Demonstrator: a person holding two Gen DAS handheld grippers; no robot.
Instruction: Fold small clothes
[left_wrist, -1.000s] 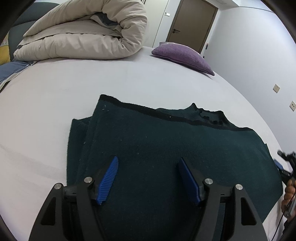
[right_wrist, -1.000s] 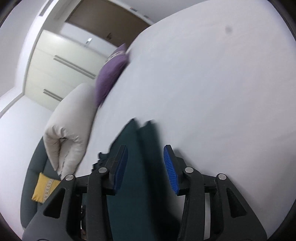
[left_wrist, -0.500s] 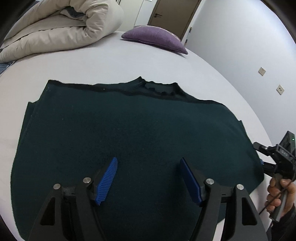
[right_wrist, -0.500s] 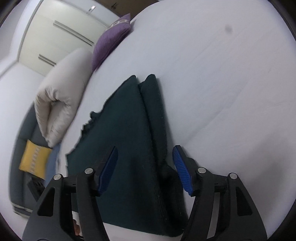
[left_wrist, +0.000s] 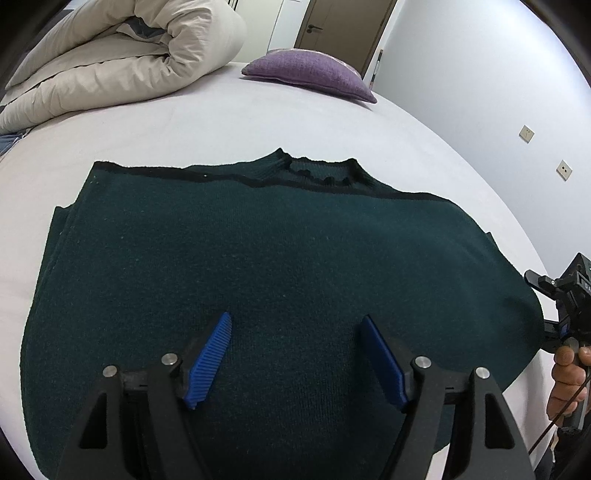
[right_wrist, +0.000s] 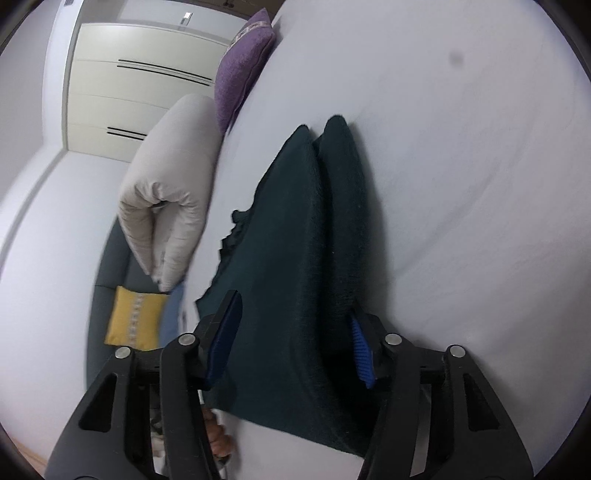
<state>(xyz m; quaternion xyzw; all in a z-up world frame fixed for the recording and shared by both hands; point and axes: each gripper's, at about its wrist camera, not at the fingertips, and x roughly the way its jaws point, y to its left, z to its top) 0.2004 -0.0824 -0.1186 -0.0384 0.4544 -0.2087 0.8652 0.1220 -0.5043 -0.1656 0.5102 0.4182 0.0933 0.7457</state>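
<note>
A dark green knit sweater (left_wrist: 258, 266) lies folded flat on the white bed (left_wrist: 229, 125), collar at its far edge. My left gripper (left_wrist: 295, 354) is open and empty, hovering over the sweater's near middle. My right gripper (right_wrist: 291, 343) is open at the sweater's right end, its fingers straddling the folded edge (right_wrist: 295, 258) without closing on it. The right gripper also shows at the right edge of the left wrist view (left_wrist: 565, 306), held by a hand.
A rolled beige duvet (left_wrist: 122, 62) lies at the bed's far left. A purple pillow (left_wrist: 314, 74) lies at the far end by a brown door (left_wrist: 343, 22). A grey sofa with a yellow cushion (right_wrist: 135, 317) stands beside the bed.
My left gripper has pulled back and centred over the sweater. My right gripper has moved in along the sweater's end, and its fingers now straddle the folded edge.
</note>
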